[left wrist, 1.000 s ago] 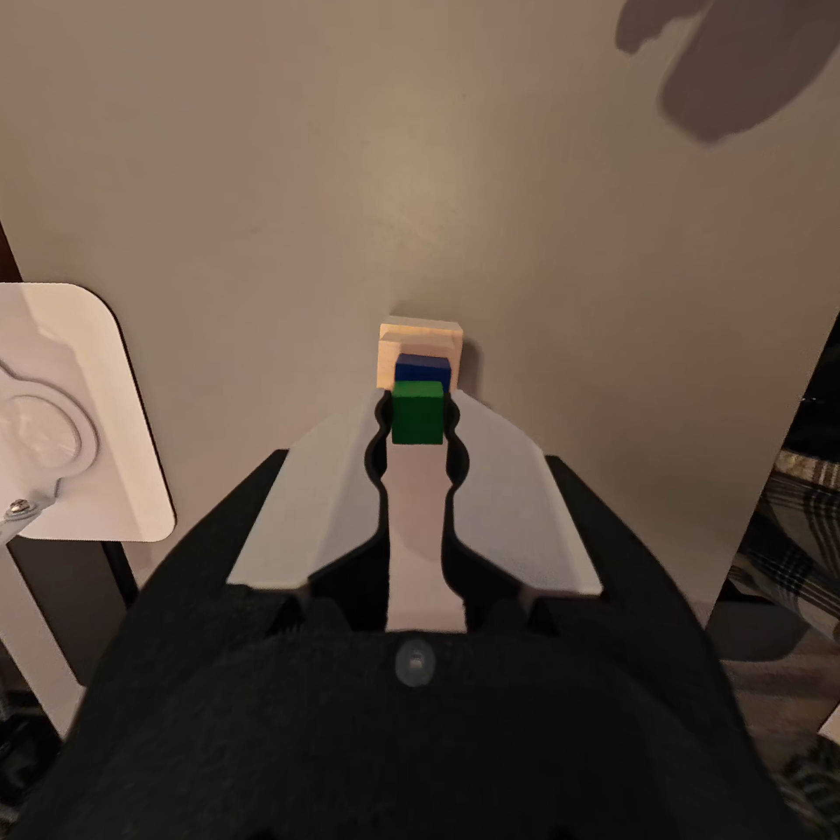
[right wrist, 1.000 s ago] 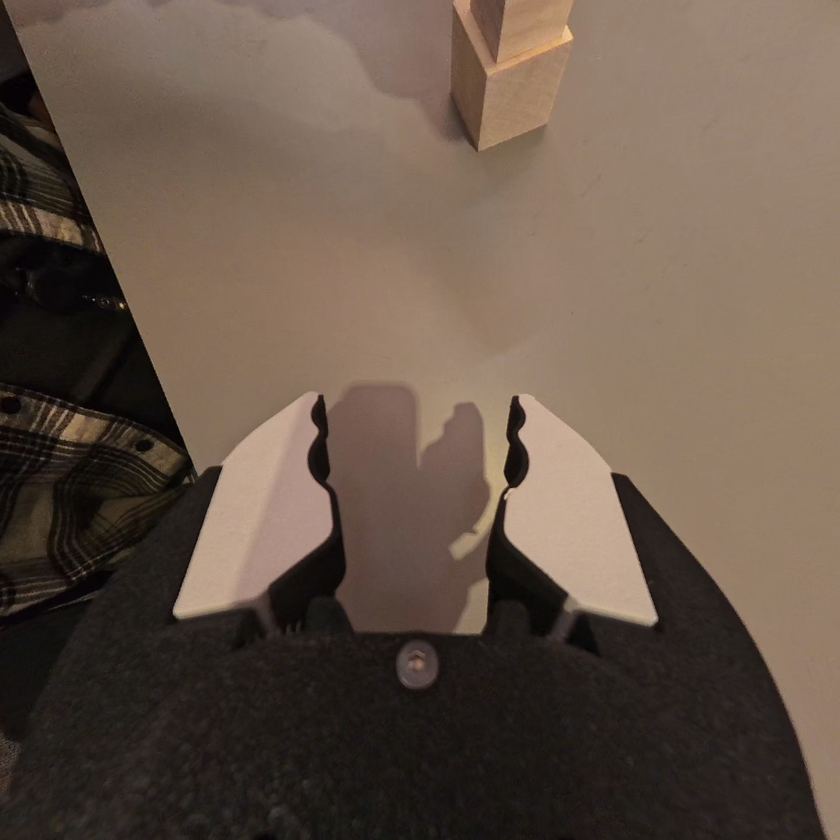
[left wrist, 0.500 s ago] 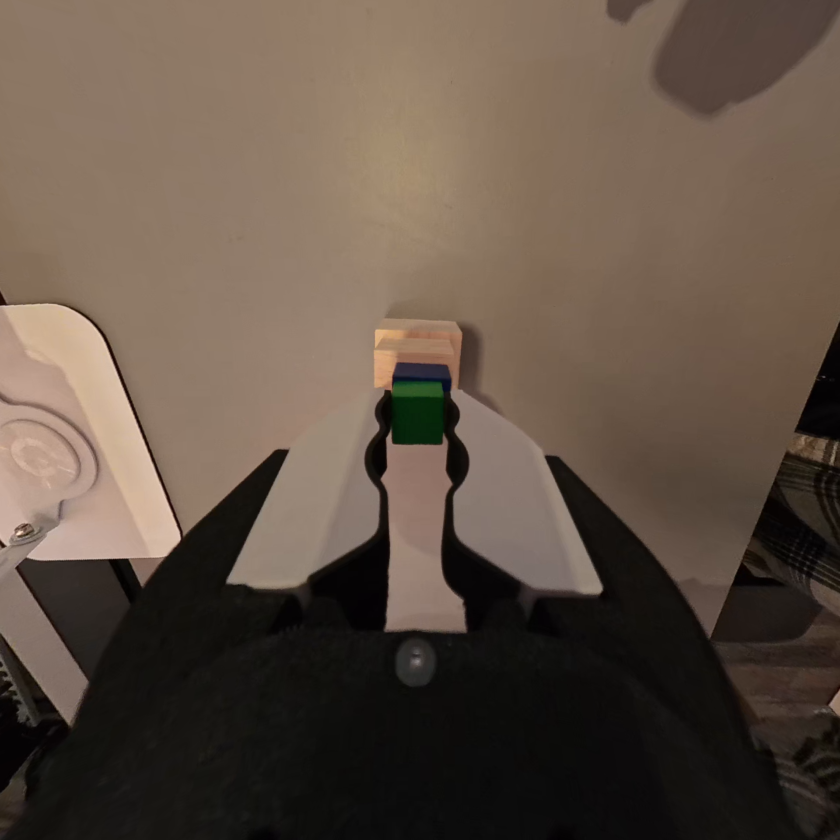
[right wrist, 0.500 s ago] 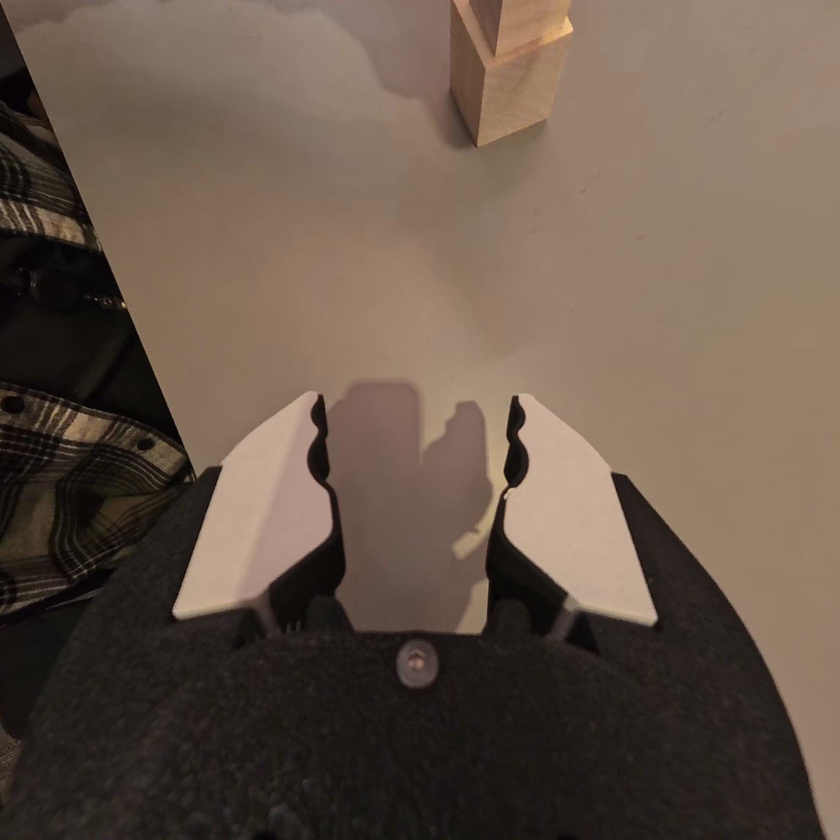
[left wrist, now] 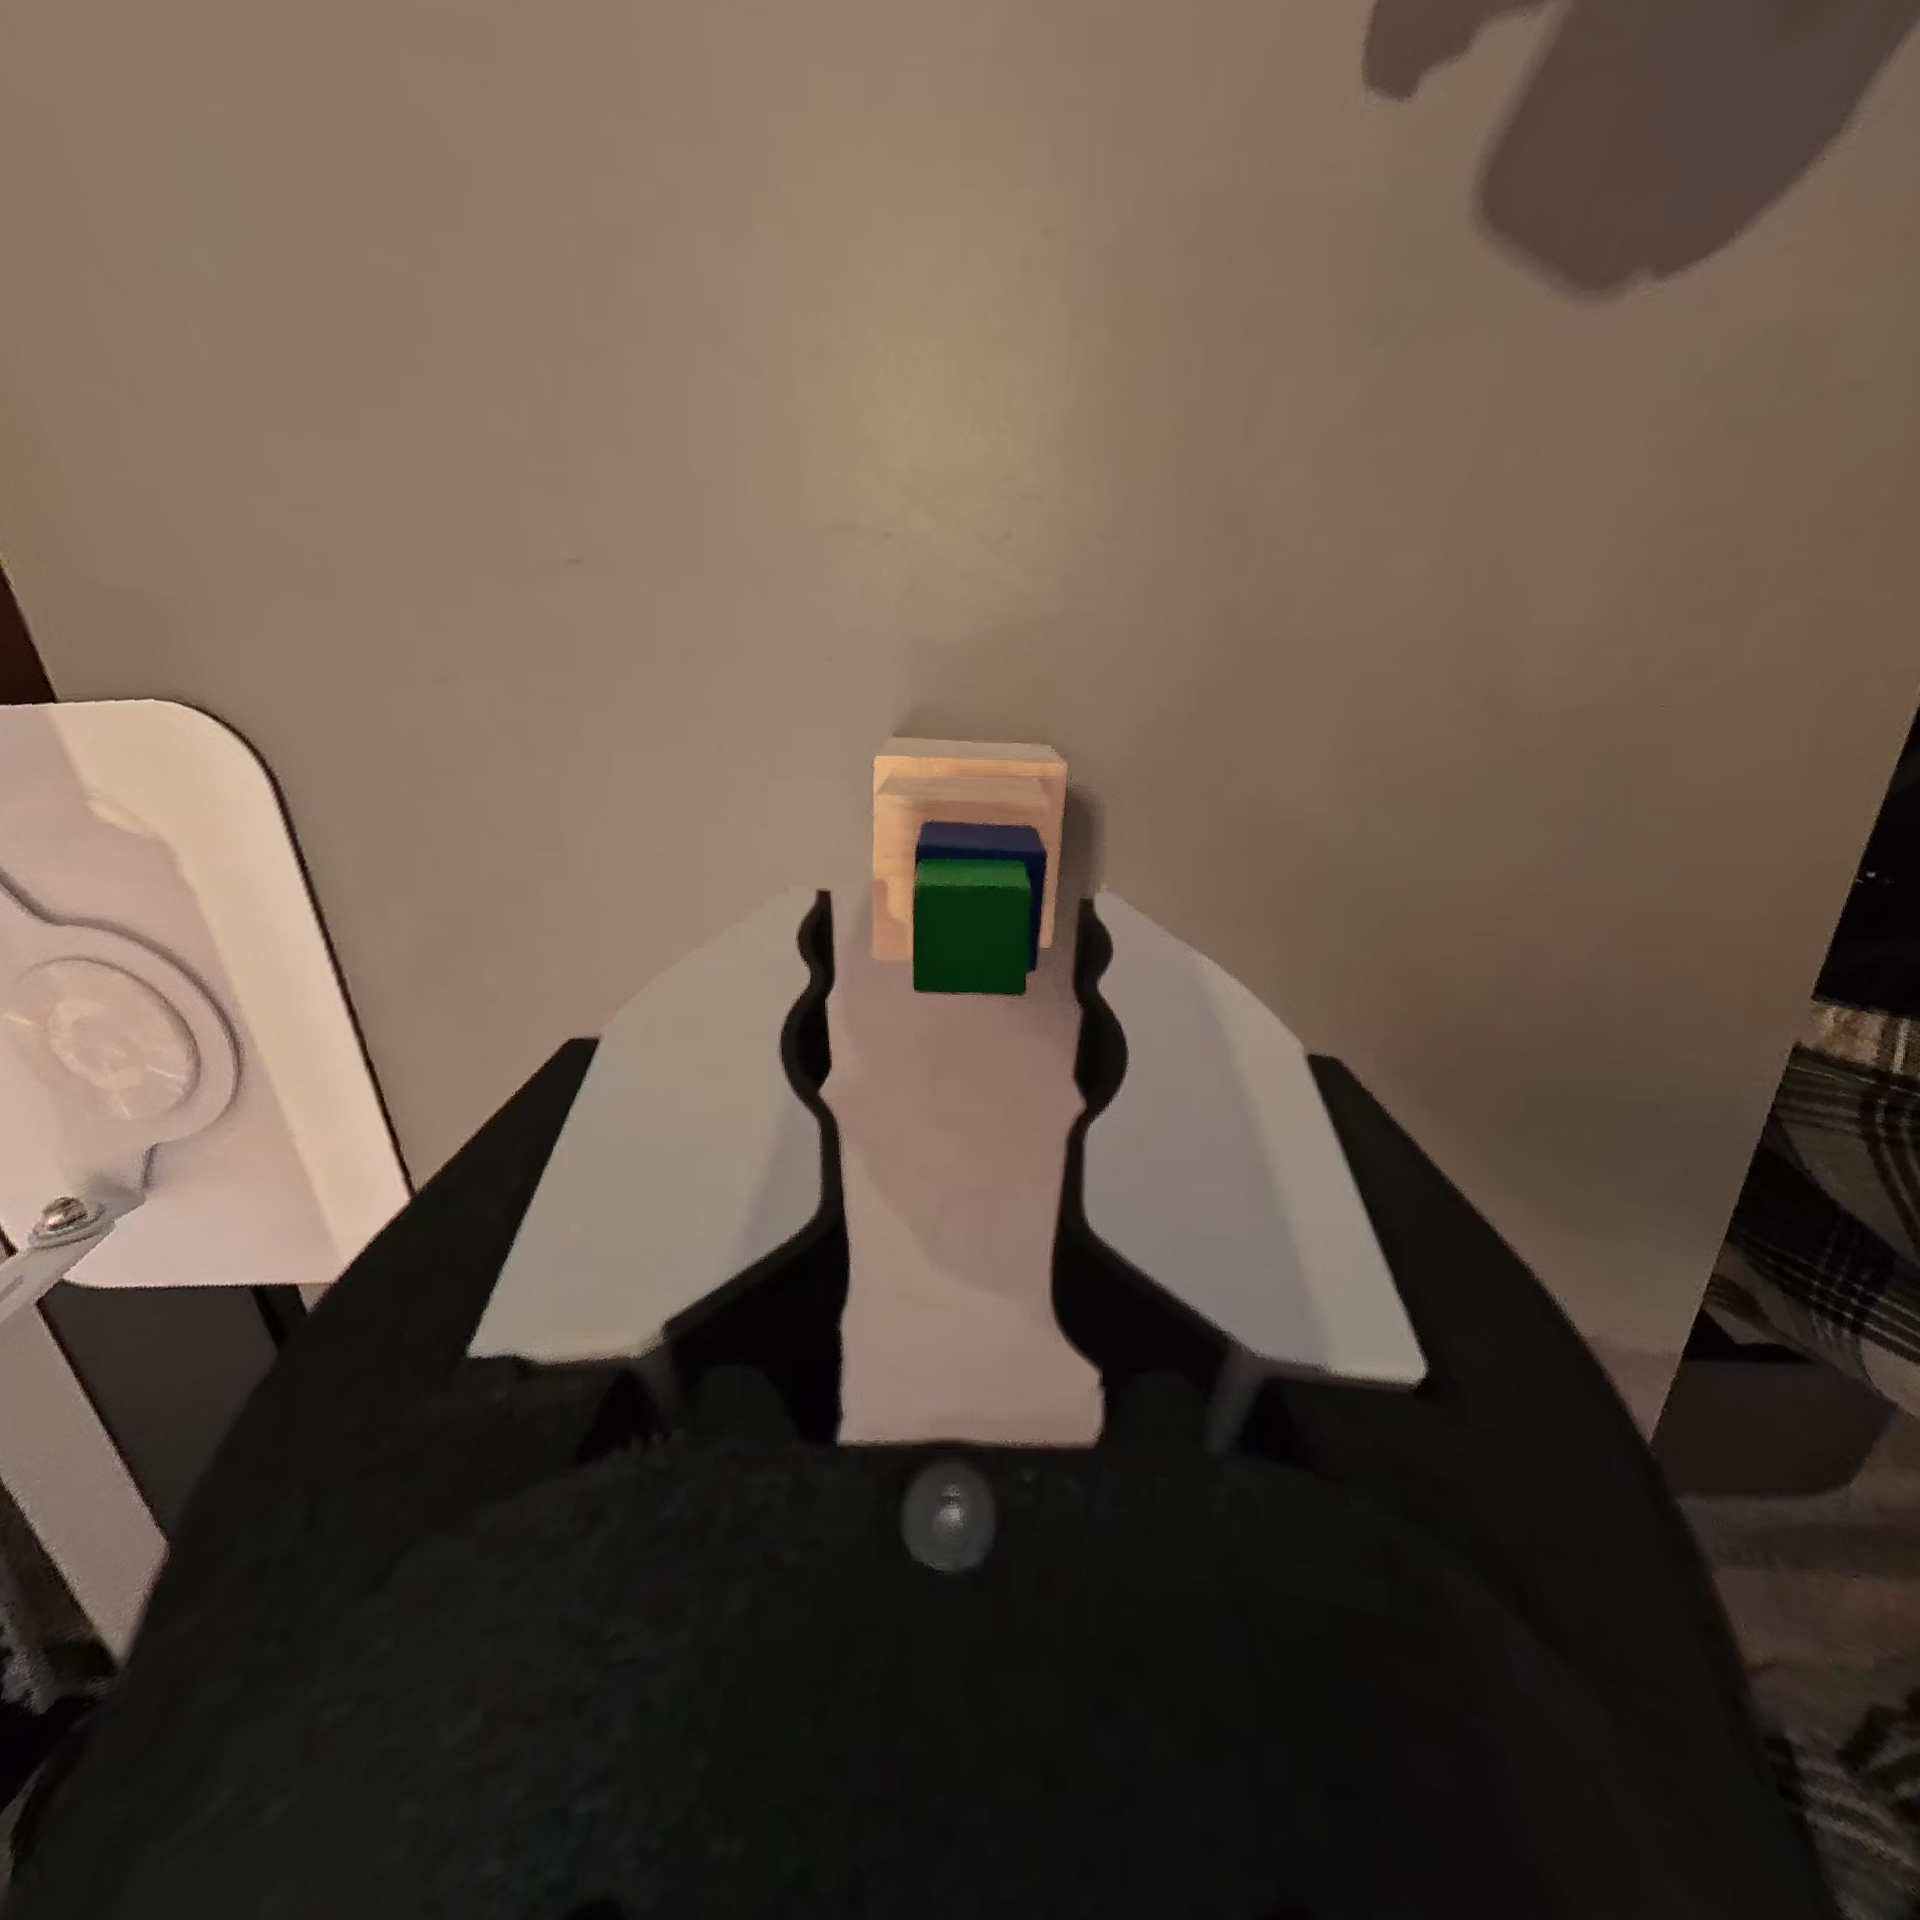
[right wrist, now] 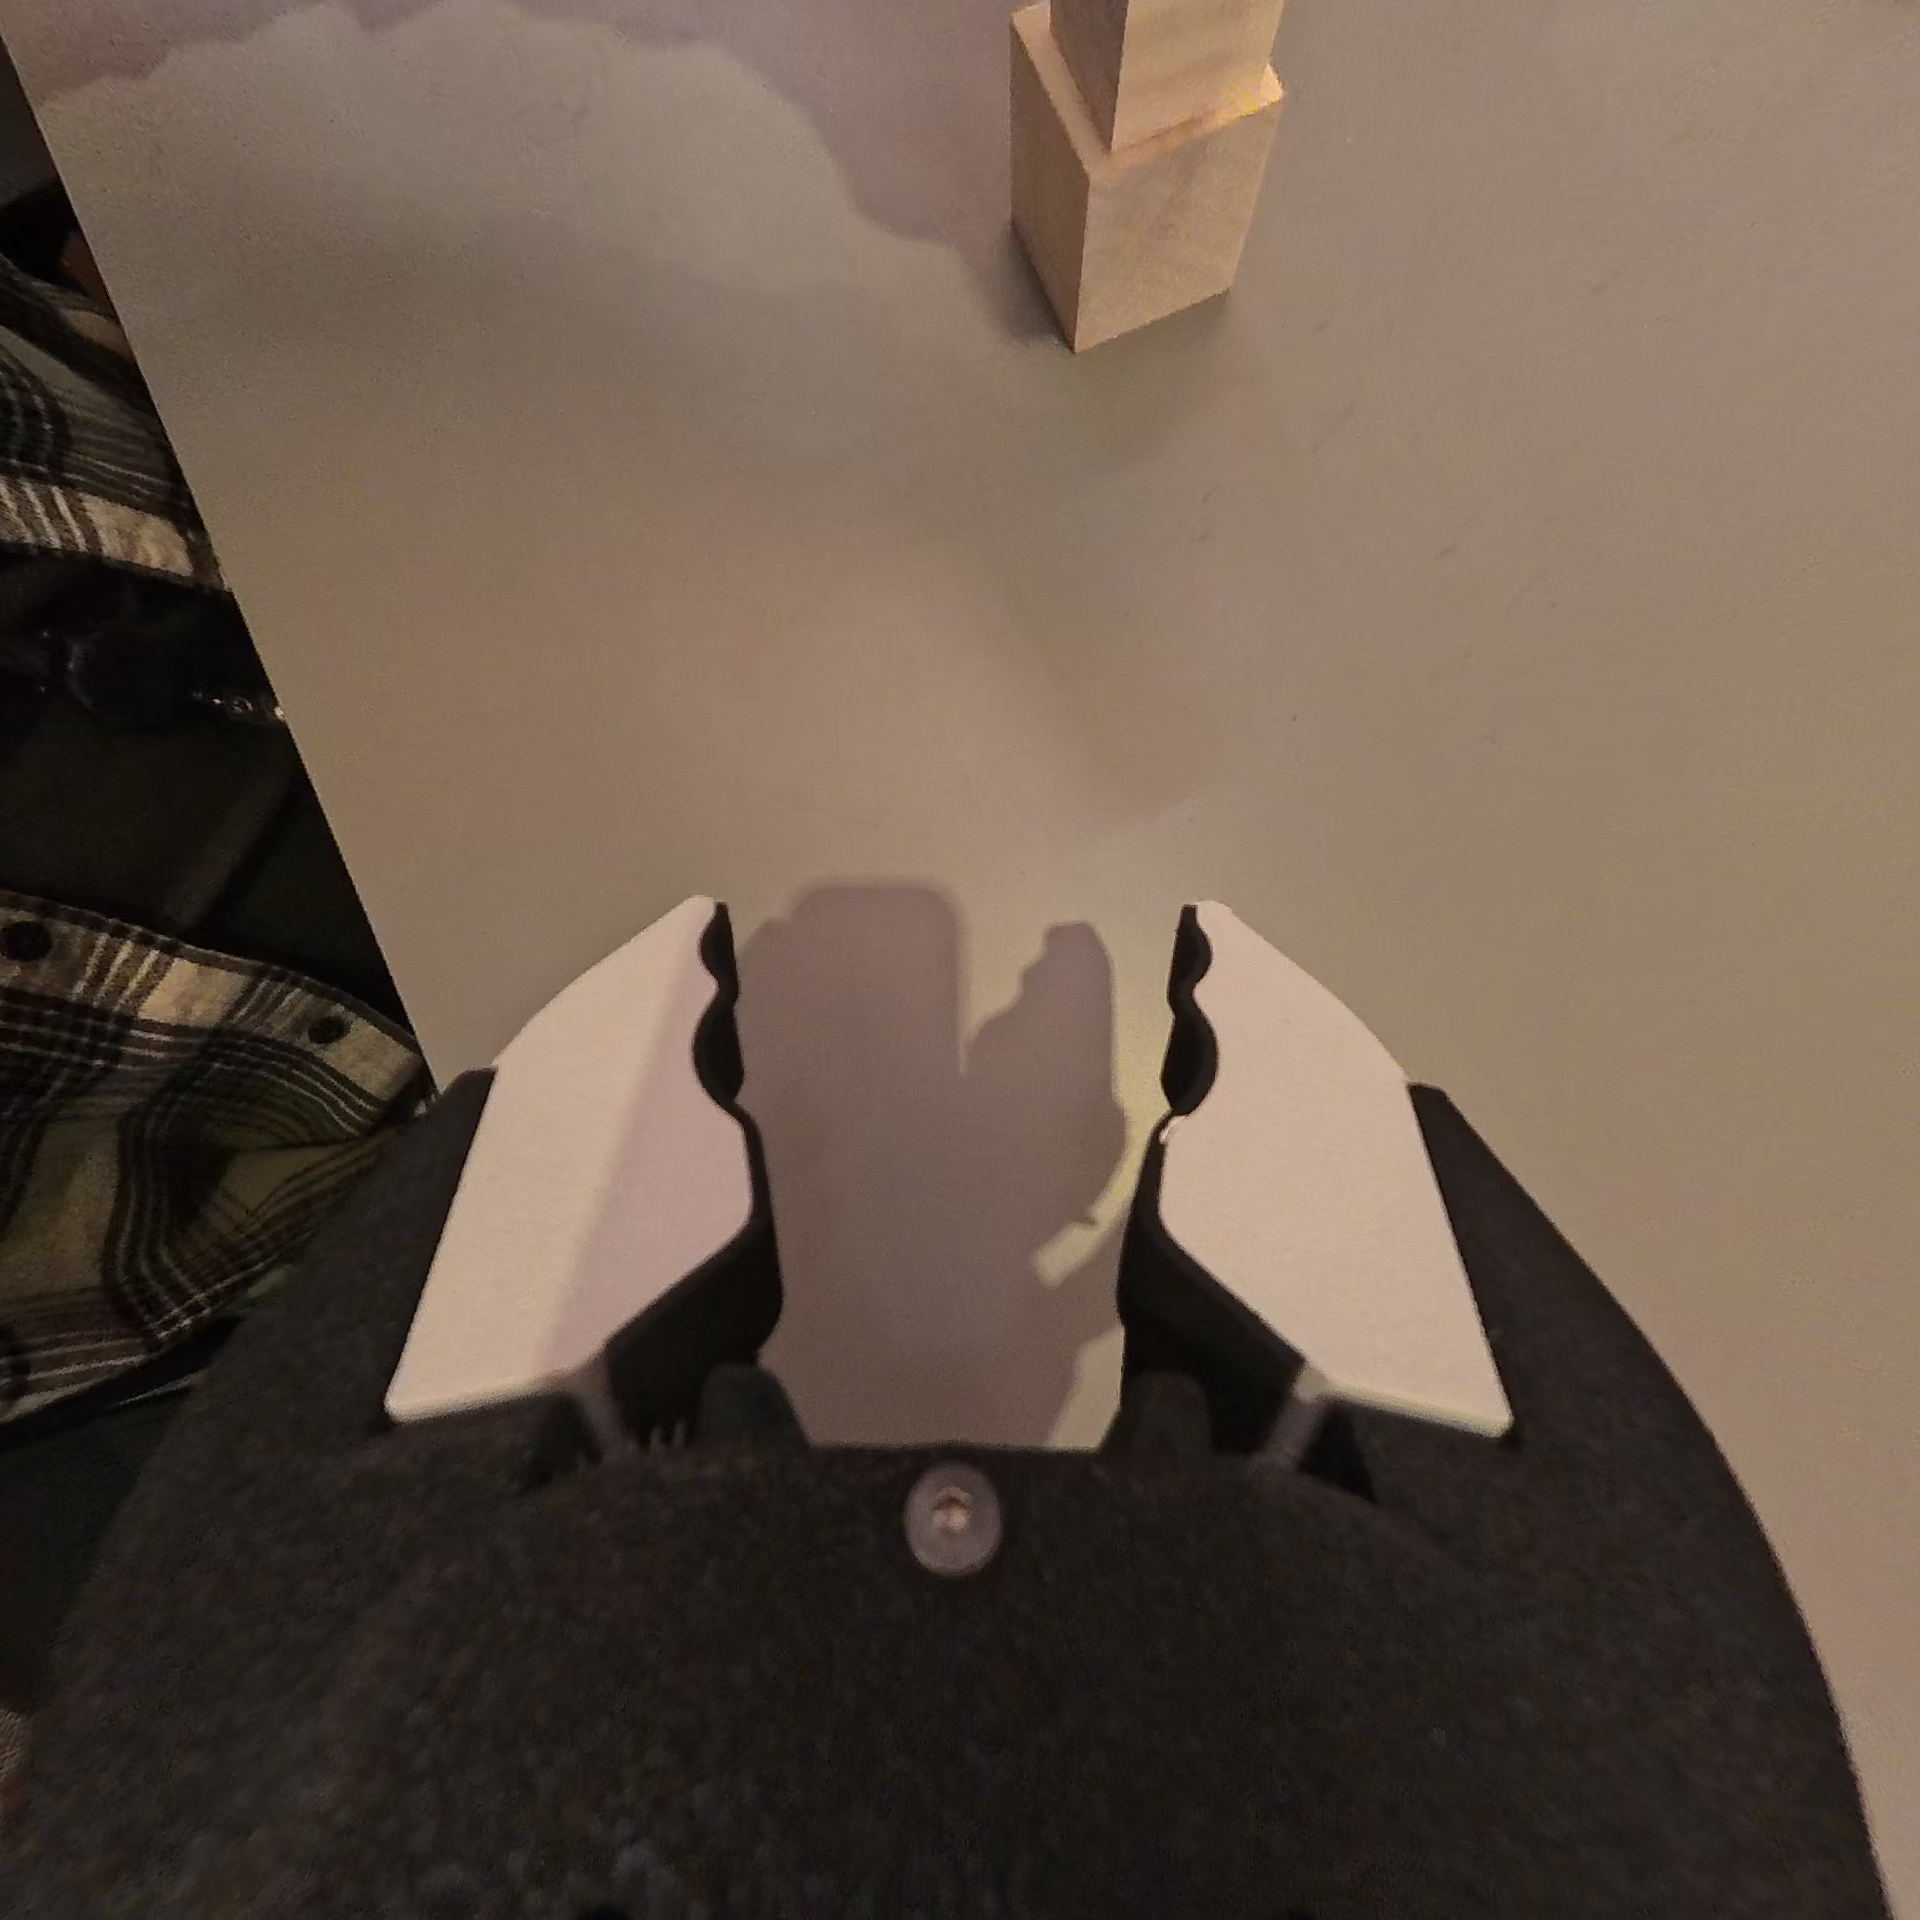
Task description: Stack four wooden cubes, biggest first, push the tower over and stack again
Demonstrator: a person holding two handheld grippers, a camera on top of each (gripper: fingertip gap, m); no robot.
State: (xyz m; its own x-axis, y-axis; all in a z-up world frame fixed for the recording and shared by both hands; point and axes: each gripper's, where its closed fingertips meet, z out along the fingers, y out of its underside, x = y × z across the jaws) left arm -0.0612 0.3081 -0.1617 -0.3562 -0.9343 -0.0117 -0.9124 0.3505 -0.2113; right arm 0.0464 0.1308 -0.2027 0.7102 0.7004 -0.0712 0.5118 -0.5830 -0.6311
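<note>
In the left wrist view I look down on a tower: a green cube (left wrist: 971,940) sits on a blue cube (left wrist: 977,840), which sits on a plain wooden cube (left wrist: 966,808) on the biggest wooden cube (left wrist: 966,756). My left gripper (left wrist: 956,914) is open, with its fingertips on either side of the green cube and apart from it. My right gripper (right wrist: 956,925) is open and empty low over the table. In the right wrist view only the two wooden cubes (right wrist: 1153,208) at the tower's bottom show, far ahead; the top is cut off.
The grey table (left wrist: 623,416) ends at an edge on the right in the left wrist view and on the left in the right wrist view. A white plastic plate with a clear disc (left wrist: 135,987) stands left of the table. Plaid cloth (right wrist: 156,1091) lies beyond the edge.
My left gripper has opened and let go of the green cube, which now rests on the blue cube. The right gripper has stayed open and nearly still.
</note>
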